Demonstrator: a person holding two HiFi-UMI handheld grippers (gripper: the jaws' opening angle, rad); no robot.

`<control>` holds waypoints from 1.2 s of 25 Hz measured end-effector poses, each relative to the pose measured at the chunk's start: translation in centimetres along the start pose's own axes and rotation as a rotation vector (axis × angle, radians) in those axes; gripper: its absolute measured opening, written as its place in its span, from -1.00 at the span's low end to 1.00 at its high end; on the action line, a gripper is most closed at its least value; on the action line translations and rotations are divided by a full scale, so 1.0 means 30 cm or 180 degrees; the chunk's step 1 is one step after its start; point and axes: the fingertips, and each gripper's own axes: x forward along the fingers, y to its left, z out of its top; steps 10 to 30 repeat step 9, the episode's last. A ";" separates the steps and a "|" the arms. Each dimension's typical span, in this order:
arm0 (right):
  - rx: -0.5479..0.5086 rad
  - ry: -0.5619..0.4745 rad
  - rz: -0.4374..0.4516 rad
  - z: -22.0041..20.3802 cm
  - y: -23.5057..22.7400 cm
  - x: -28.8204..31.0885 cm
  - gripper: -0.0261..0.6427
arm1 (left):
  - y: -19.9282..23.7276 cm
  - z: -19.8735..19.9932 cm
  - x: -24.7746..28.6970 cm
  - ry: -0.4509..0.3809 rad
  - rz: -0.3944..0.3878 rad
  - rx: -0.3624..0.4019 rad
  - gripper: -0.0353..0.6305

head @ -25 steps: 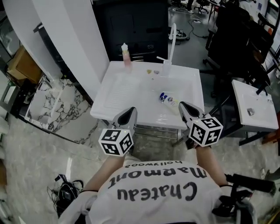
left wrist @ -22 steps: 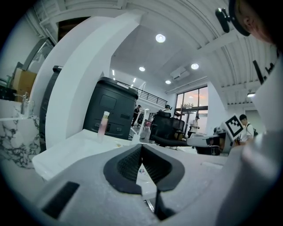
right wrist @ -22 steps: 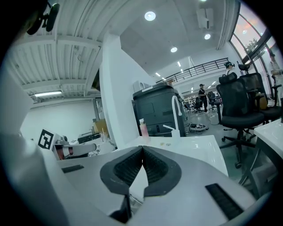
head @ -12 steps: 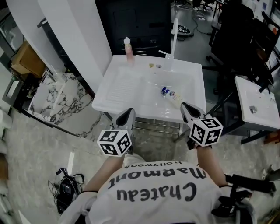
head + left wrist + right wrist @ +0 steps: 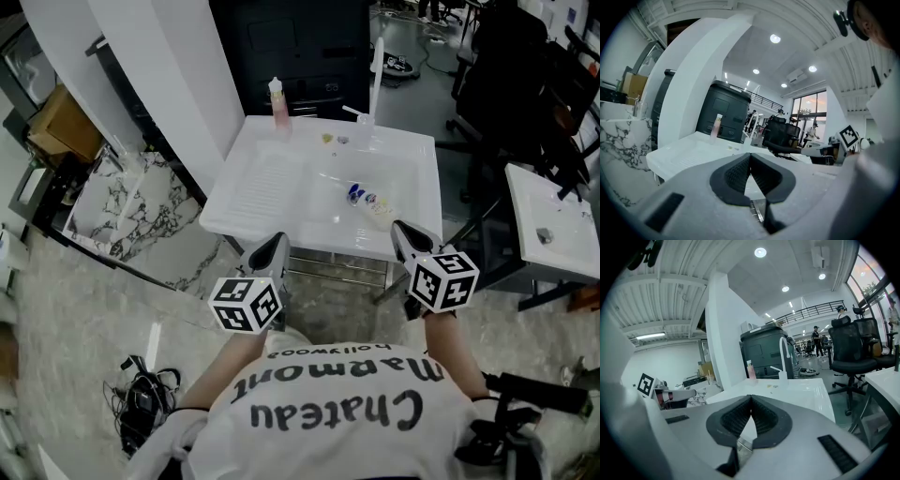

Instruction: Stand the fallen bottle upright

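Both jaws together; bottle [image 5: 370, 203] lies well ahead.

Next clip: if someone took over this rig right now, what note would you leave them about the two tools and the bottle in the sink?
Left tool: shut, empty, by the near edge of the white sink.
Right tool: shut, empty, also by the near edge, on the bottle's side.
Small clear plastic bottle with a blue end: lying on its side in the basin, untouched. A pink upright bottle stands on the back rim, left of the tall white tap.
Done: nothing.
Left: open a tool, reach in, grip the fallen bottle, stand it upright, release. The right tool looks better placed.
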 end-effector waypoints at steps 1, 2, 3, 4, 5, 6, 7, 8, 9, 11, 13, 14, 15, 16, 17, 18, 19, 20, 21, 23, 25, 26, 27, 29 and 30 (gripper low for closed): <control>-0.0006 0.0004 -0.0002 -0.001 -0.002 -0.001 -0.88 | 0.000 -0.001 -0.001 -0.0001 0.0005 -0.0008 -0.85; -0.0010 0.0007 -0.0002 -0.001 -0.004 -0.002 -0.88 | 0.000 0.000 -0.001 -0.0005 0.0009 -0.0013 -0.85; -0.0015 0.0008 0.0000 0.001 -0.005 -0.002 -0.88 | 0.000 0.002 -0.001 -0.0008 0.0013 -0.0014 -0.85; -0.0021 0.0009 0.0000 0.002 -0.006 -0.003 -0.88 | 0.000 0.005 -0.001 -0.0010 0.0019 -0.0012 -0.85; -0.0029 0.0010 -0.0002 0.004 -0.007 -0.004 -0.88 | 0.000 0.007 0.000 -0.0010 0.0025 -0.0009 -0.85; -0.0040 0.0011 -0.0007 0.005 -0.009 -0.005 -0.88 | 0.000 0.008 0.000 -0.0008 0.0029 -0.0009 -0.85; -0.0053 0.0013 -0.0013 0.006 -0.010 -0.007 -0.88 | 0.000 0.009 0.000 -0.0005 0.0034 -0.0012 -0.85; -0.0066 0.0014 -0.0019 0.007 -0.012 -0.009 -0.88 | 0.000 0.009 0.000 -0.0002 0.0039 -0.0016 -0.85; -0.0079 0.0015 -0.0024 0.008 -0.014 -0.010 -0.88 | 0.000 0.009 0.000 0.0001 0.0044 -0.0022 -0.85; -0.0079 0.0015 -0.0024 0.008 -0.014 -0.010 -0.88 | 0.000 0.009 0.000 0.0001 0.0044 -0.0022 -0.85; -0.0079 0.0015 -0.0024 0.008 -0.014 -0.010 -0.88 | 0.000 0.009 0.000 0.0001 0.0044 -0.0022 -0.85; -0.0079 0.0015 -0.0024 0.008 -0.014 -0.010 -0.88 | 0.000 0.009 0.000 0.0001 0.0044 -0.0022 -0.85; -0.0079 0.0015 -0.0024 0.008 -0.014 -0.010 -0.88 | 0.000 0.009 0.000 0.0001 0.0044 -0.0022 -0.85; -0.0079 0.0015 -0.0024 0.008 -0.014 -0.010 -0.88 | 0.000 0.009 0.000 0.0001 0.0044 -0.0022 -0.85; -0.0079 0.0015 -0.0024 0.008 -0.014 -0.010 -0.88 | 0.000 0.009 0.000 0.0001 0.0044 -0.0022 -0.85; -0.0079 0.0015 -0.0024 0.008 -0.014 -0.010 -0.88 | 0.000 0.009 0.000 0.0001 0.0044 -0.0022 -0.85; -0.0079 0.0015 -0.0024 0.008 -0.014 -0.010 -0.88 | 0.000 0.009 0.000 0.0001 0.0044 -0.0022 -0.85; -0.0079 0.0015 -0.0024 0.008 -0.014 -0.010 -0.88 | 0.000 0.009 0.000 0.0001 0.0044 -0.0022 -0.85; -0.0079 0.0015 -0.0024 0.008 -0.014 -0.010 -0.88 | 0.000 0.009 0.000 0.0001 0.0044 -0.0022 -0.85; -0.0079 0.0015 -0.0024 0.008 -0.014 -0.010 -0.88 | 0.000 0.009 0.000 0.0001 0.0044 -0.0022 -0.85; -0.0079 0.0015 -0.0024 0.008 -0.014 -0.010 -0.88 | 0.000 0.009 0.000 0.0001 0.0044 -0.0022 -0.85; -0.0079 0.0015 -0.0024 0.008 -0.014 -0.010 -0.88 | 0.000 0.009 0.000 0.0001 0.0044 -0.0022 -0.85; -0.0079 0.0015 -0.0024 0.008 -0.014 -0.010 -0.88 | 0.000 0.009 0.000 0.0001 0.0044 -0.0022 -0.85; -0.0079 0.0015 -0.0024 0.008 -0.014 -0.010 -0.88 | 0.000 0.009 0.000 0.0001 0.0044 -0.0022 -0.85; -0.0079 0.0015 -0.0024 0.008 -0.014 -0.010 -0.88 | 0.000 0.009 0.000 0.0001 0.0044 -0.0022 -0.85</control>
